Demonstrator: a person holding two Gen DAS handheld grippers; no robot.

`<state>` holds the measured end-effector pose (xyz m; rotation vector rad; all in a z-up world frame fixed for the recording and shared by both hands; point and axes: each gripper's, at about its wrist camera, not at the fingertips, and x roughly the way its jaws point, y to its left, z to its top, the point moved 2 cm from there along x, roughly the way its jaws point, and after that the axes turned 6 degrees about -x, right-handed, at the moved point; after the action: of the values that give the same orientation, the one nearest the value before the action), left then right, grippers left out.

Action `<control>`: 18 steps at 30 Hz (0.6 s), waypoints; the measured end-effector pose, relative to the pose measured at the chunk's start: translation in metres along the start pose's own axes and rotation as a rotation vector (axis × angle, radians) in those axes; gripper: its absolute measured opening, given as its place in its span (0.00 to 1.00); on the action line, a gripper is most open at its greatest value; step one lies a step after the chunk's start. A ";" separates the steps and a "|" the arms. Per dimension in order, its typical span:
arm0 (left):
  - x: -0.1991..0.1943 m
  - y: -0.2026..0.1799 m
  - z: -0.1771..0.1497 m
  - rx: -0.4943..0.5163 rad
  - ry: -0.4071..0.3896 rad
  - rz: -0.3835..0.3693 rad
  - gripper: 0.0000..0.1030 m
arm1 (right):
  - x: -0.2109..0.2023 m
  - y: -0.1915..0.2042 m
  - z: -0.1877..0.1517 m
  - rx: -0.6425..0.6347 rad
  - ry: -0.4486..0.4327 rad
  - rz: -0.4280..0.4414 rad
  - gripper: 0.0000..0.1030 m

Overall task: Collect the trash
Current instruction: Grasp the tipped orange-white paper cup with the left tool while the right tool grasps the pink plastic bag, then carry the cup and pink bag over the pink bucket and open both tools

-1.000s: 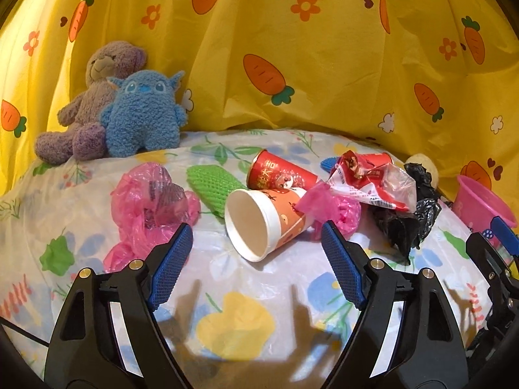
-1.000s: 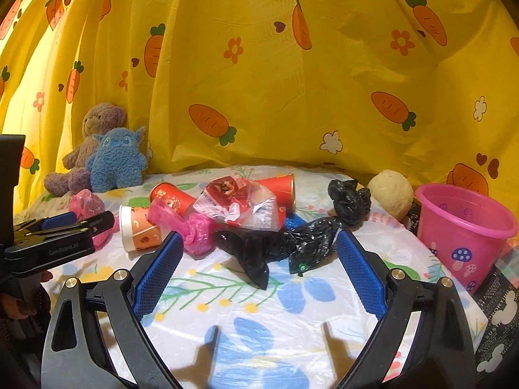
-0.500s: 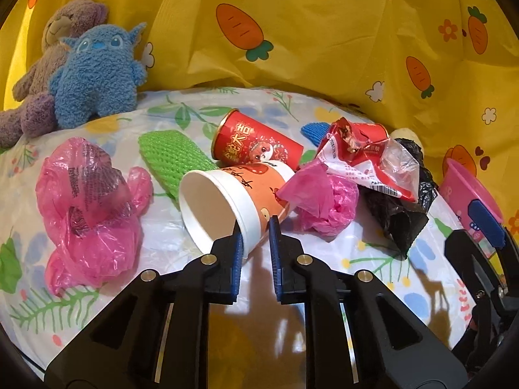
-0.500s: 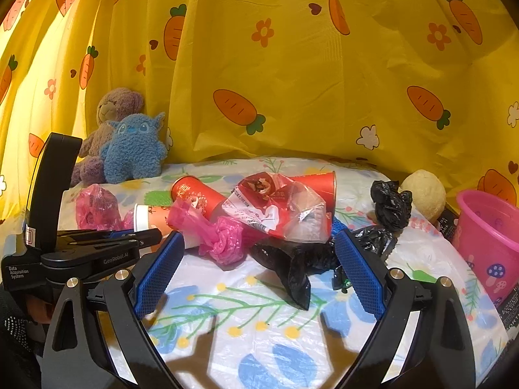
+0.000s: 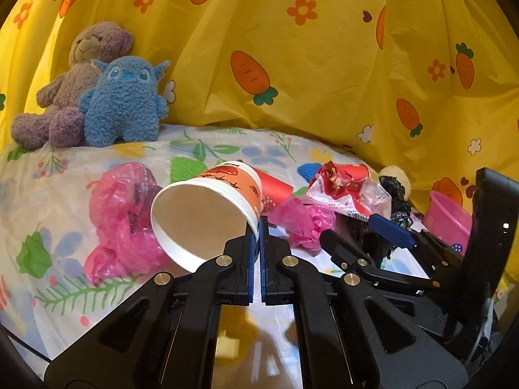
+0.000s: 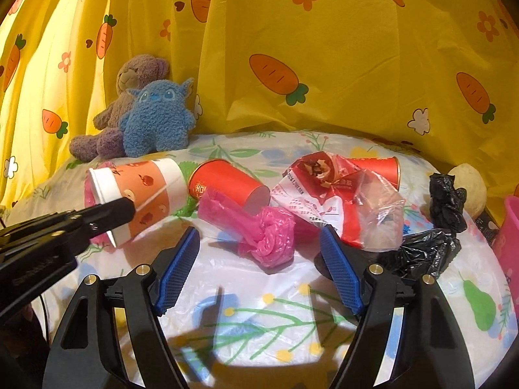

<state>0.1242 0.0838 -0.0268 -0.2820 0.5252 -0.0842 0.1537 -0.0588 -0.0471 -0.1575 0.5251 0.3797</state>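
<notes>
Left claw (image 5: 259, 227) is clamped on the rim of the orange-and-white paper cup (image 5: 207, 214), one finger inside the wall and one outside; the cup hangs tilted with its mouth toward the camera, and in the right wrist view it looks lifted just off the worktop (image 6: 292, 308), though contact at its lower rim is hard to judge. Right claw (image 6: 259, 259) has its jaws closing, pads not pressing on anything; the crumpled pink plastic bag (image 6: 259, 230) lies just ahead, roughly between the blue pads (image 6: 178, 269). Behind that bag a red paper cup (image 6: 227, 184) lies on its side, touching it. To the right, a torn red-and-clear snack wrapper (image 6: 340, 201) rests against a second red cup (image 6: 379, 168), also on its side. Further right, black plastic bags (image 6: 428, 249) lie crumpled, with a pale round ball (image 6: 470, 184) behind them. A pink bucket (image 5: 449, 214) stands at the right edge of the worktop. Left of the held cup, another pink plastic bag (image 5: 123, 220) lies bunched, with a green mesh piece (image 5: 185, 168) behind it. At the back left a brown teddy bear (image 6: 129, 97) and a blue plush toy (image 6: 155, 120) sit together against the yellow carrot-print curtain (image 6: 324, 48). The worktop is covered by a floral plastic sheet.
</notes>
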 end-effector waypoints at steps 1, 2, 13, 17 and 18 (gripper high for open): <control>-0.004 0.003 0.001 -0.003 -0.013 0.011 0.02 | 0.005 0.001 0.002 -0.007 0.015 -0.002 0.71; -0.007 0.005 0.002 -0.006 -0.024 0.022 0.02 | 0.010 0.003 0.003 -0.011 0.031 -0.010 0.71; -0.011 0.017 0.002 -0.026 -0.038 0.047 0.02 | 0.052 -0.003 0.007 0.001 0.184 -0.020 0.54; -0.010 0.017 0.001 -0.029 -0.031 0.045 0.02 | 0.059 -0.003 0.005 -0.002 0.226 -0.005 0.36; -0.010 0.017 0.001 -0.029 -0.030 0.044 0.02 | 0.060 -0.003 0.004 -0.001 0.227 0.002 0.29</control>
<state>0.1160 0.1020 -0.0264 -0.2998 0.5028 -0.0297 0.2051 -0.0419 -0.0744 -0.2020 0.7493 0.3657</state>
